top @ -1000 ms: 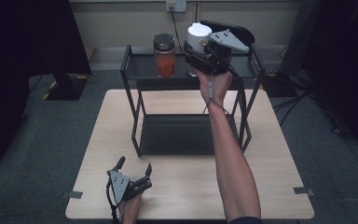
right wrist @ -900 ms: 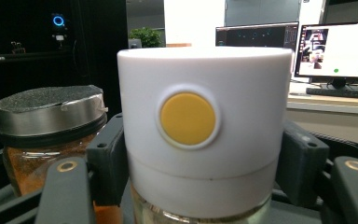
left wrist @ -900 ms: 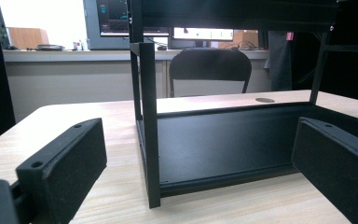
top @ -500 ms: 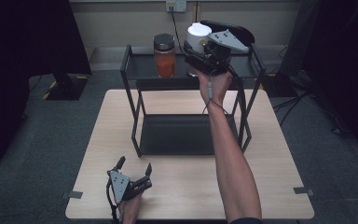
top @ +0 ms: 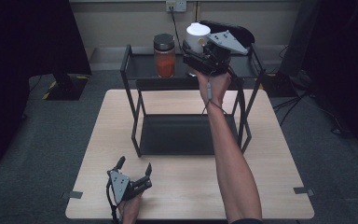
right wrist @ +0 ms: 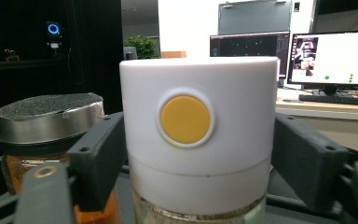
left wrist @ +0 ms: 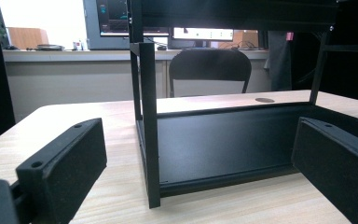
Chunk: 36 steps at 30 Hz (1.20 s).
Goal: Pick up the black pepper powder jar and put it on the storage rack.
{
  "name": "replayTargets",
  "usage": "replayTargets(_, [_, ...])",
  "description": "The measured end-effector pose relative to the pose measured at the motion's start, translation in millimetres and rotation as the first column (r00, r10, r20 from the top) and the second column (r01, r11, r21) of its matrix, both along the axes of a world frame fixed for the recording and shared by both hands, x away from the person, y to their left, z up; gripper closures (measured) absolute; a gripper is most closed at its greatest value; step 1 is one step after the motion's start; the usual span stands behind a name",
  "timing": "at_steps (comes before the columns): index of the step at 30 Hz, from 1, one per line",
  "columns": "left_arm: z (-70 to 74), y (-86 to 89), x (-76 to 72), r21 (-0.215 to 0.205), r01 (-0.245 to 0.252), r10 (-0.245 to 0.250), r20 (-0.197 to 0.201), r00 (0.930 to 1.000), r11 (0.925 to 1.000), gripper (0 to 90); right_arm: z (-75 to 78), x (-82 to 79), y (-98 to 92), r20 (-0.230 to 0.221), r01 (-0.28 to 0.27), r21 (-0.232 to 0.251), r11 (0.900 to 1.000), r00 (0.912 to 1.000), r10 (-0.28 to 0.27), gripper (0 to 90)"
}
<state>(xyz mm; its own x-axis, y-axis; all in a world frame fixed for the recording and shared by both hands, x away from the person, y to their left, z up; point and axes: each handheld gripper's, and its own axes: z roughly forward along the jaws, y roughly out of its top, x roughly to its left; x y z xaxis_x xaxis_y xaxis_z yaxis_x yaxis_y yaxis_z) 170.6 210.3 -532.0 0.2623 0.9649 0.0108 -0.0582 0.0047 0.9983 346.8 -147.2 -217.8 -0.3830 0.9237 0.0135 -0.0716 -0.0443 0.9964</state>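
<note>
Light wood-top table (top: 270, 154) w/ a black metal two-tier rack (top: 135, 116) standing on it; rack's lower tray sits on the tabletop, upper shelf at the far side. On the upper shelf: glass jar w/ orange contents and a grey metal lid (top: 164, 56), upright, left part of shelf. Just right of it, a container w/ a tall white plastic cap (top: 197, 36), also upright. Right gripper (top: 196, 52) reaches to the upper shelf, forearm stretched across the table from the near edge, grey three-cornered plate on top. In the right gripper view the jaws stand on either side of the white-capped container (right wrist: 198, 135), both pads against the cap's sides, so pinching it; cap has a round yellow button (right wrist: 185, 119) facing the camera, clear glass body w/ brownish contents below the cap. Can't tell whether its base rests on the shelf or is lifted, bottom is out of frame. Orange jar (right wrist: 42, 140) sits just beside, behind the one jaw, appar. not touching the container. Left gripper (top: 134, 169) low at the near-left part of the table, well apart from the rack's contents, jaws spread w/ nothing between. Left gripper view: both jaws wide at the frame sides, looking at the rack's front-left post (left wrist: 148, 121) and lower tray (left wrist: 223, 140).
</note>
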Motion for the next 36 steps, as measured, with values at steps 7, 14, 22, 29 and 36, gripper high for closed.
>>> replayTargets(7, [0.0,0.0,0.0,0.0,0.0,0.0,0.0,1.0,1.0,2.4,-5.4,-4.1,3.0,0.032,0.024,0.005,1.0,0.9992,-0.024,1.5])
replayTargets(14, [-0.1,0.0,0.0,0.0,0.0,0.0,0.0,1.0,1.0,2.4,-11.5,-11.2,1.4,0.061,0.019,0.007,1.0,0.9979,-0.019,0.0])
replayTargets(22, [0.0,0.0,0.0,0.0,0.0,0.0,0.0,1.0,1.0,2.5,-14.8,-17.8,0.7,0.081,0.02,0.008,1.0,0.9965,-0.02,0.0])
replayTargets(29, [-0.1,-0.1,0.0,0.0,0.0,0.0,0.001,1.0,1.0,2.4,-20.3,-25.1,-2.0,0.09,0.014,0.012,1.0,0.9958,-0.015,0.0])
replayTargets(36, [-0.1,-0.1,0.0,0.0,0.0,0.0,0.001,1.0,1.0,2.5,-23.3,-31.5,-6.0,0.086,-0.005,0.025,1.0,0.9963,0.003,0.0])
